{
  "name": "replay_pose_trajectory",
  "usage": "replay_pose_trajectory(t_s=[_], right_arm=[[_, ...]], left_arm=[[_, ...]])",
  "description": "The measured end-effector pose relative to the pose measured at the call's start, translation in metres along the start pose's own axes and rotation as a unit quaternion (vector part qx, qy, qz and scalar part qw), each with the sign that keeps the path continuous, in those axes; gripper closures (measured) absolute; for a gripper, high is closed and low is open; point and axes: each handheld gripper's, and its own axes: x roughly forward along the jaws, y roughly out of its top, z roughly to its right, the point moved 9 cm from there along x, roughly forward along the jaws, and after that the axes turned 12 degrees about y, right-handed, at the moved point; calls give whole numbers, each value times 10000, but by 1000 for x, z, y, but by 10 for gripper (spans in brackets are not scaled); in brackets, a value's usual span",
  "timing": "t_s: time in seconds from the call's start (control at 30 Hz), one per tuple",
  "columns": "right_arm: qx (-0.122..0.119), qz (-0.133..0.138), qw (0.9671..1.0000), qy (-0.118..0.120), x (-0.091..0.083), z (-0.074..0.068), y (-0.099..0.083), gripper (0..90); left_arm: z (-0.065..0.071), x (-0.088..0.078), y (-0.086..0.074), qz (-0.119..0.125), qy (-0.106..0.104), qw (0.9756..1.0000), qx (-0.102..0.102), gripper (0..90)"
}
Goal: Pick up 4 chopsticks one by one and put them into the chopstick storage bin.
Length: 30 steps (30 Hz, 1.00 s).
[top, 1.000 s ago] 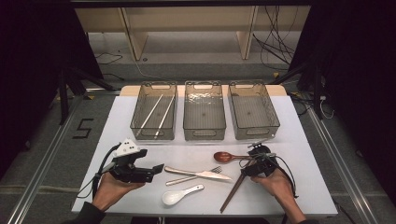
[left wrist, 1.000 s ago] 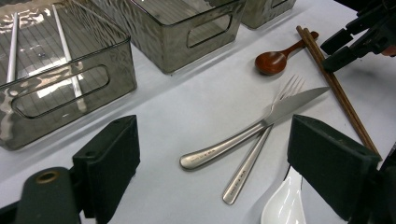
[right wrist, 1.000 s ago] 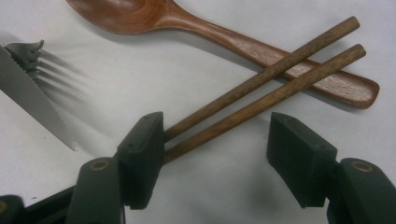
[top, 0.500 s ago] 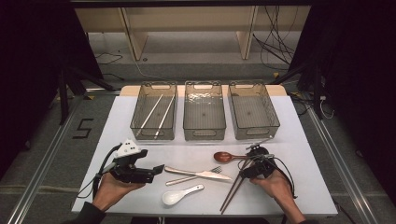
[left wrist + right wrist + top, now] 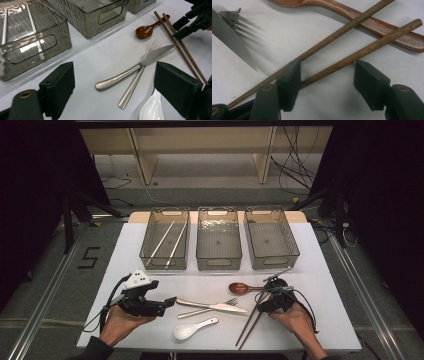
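Since a second ago little is altered: the right gripper [image 5: 264,306] is kept low over the 2 brown chopsticks [image 5: 352,40] on the tabletop [image 5: 330,285], jaws spread, 1 stick between them, nothing clamped. The left gripper [image 5: 167,303] is held released, so the pickup is judged not yet begun

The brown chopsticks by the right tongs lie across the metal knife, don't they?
Not quite. The brown chopsticks by the right tongs lie across the wooden spoon's handle, as the right gripper view shows; the knife lies apart from them.
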Motion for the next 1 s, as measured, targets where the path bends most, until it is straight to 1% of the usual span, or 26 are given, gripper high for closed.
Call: replay_pose_trajectory(t_s=[0.13,0.27,0.33,0.4,0.47,0.6,0.67,0.83,0.9,1.0], right_arm=[[25,-19,10000,-2,0,-1,-1,380],[-46,-97,9999,-92,2,-3,-2,349],[-102,-113,9998,-131,2,-3,-2,346],[-95,-129,9998,-131,2,-3,-2,349],[-116,-166,9997,-167,2,-3,-3,369],[-256,-266,9990,-236,0,-1,-5,406],[-279,-268,9990,-237,-1,0,-6,427],[-265,-304,9989,-218,-5,5,-9,520],[-263,-270,9990,-235,-7,7,-10,552],[-170,-252,9994,-176,-10,10,-12,603]], left_arm=[[1,-1,1,24,-15,10000,5,167],[1,-1,1,31,-27,10000,-34,167],[1,-1,2,49,-27,10000,-42,168],[1,-1,1,44,-22,10000,-42,168],[1,-1,1,37,-27,10000,-42,168],[1,-1,1,34,-36,10000,-48,168],[1,-1,1,37,-37,10000,-45,169],[1,-1,1,28,-39,10000,-32,169],[1,-1,1,7,-41,10000,-3,170],[1,0,1,9,-40,10000,15,170]])
